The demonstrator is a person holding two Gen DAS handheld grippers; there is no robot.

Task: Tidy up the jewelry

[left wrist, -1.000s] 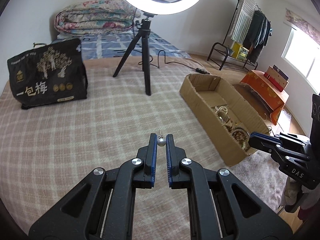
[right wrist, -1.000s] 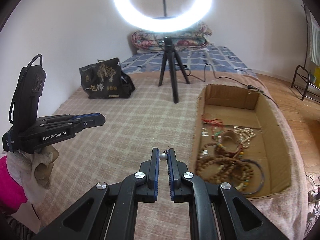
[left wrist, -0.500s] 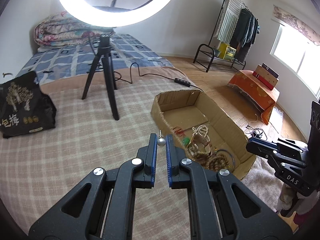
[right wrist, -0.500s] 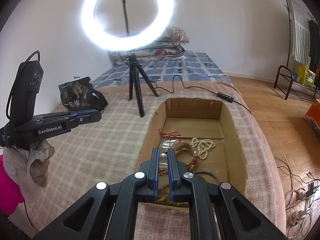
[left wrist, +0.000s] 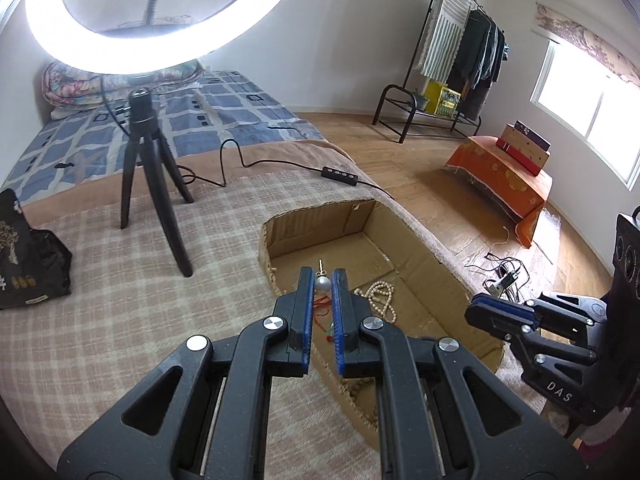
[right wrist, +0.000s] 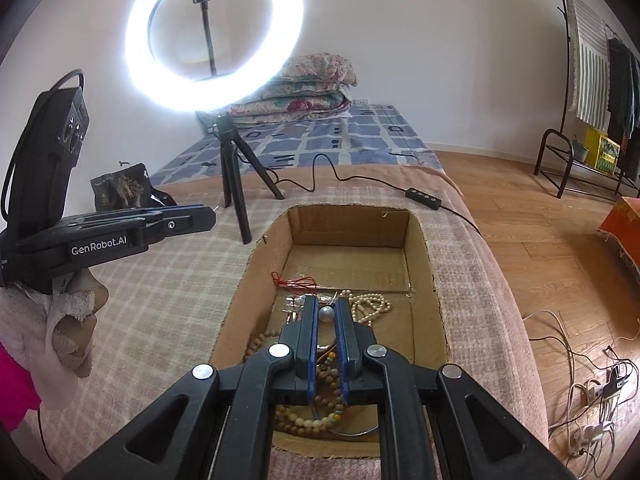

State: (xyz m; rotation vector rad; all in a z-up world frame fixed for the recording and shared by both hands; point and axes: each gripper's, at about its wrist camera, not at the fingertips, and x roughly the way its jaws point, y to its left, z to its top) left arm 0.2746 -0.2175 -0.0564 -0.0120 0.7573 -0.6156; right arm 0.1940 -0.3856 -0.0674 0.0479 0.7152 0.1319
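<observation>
My left gripper (left wrist: 322, 280) is shut on a pearl stud earring (left wrist: 322, 285), its post pointing up, above the near left edge of an open cardboard box (left wrist: 436, 264). My right gripper (right wrist: 327, 309) is shut on a second pearl earring (right wrist: 327, 314), held over the middle of the same box (right wrist: 348, 224). The box holds a white pearl necklace (right wrist: 370, 304), wooden bead strands (right wrist: 316, 412), a red cord (right wrist: 294, 281) and a metal bangle. The left gripper also shows in the right wrist view (right wrist: 200, 218), and the right gripper in the left wrist view (left wrist: 496, 314).
A ring light on a black tripod (right wrist: 234, 184) stands on the plaid blanket left of the box, its cable and control (right wrist: 424, 197) running behind the box. A black bag (left wrist: 28, 264) lies far left. Wood floor, a clothes rack (left wrist: 448, 92) and cables lie to the right.
Both grippers have carried their earrings rightward and forward from over the blanket to over the box. Both stay shut.
</observation>
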